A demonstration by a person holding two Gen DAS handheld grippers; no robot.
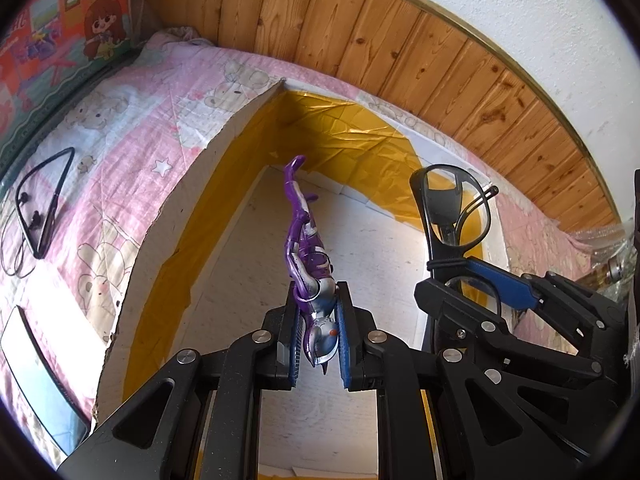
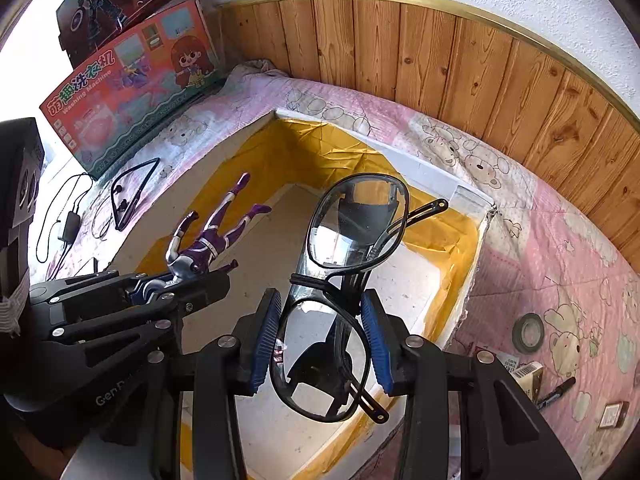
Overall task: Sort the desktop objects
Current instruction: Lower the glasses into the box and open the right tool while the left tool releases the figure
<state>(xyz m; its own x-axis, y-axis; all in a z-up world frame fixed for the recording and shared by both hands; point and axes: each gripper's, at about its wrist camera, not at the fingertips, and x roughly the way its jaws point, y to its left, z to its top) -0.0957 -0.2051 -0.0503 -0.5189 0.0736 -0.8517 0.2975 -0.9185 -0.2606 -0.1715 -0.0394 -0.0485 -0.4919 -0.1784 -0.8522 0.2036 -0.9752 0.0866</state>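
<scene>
Over the box (image 2: pixel 460 248), the figure (image 1: pixel 308 248) is hanging head-first, clamped in the left gripper (image 1: pixel 318 344), while the right gripper (image 2: pixel 320 344) is pinching folded glasses (image 2: pixel 344 280) alongside. Both are probably being delivered; next, each needs lowering and letting go inside.

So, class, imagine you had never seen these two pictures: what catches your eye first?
First, the purple and silver toy figure, clamped head-first in the left gripper above the yellow-taped box. Beside it, the right gripper holds black glasses over the same box.
</scene>
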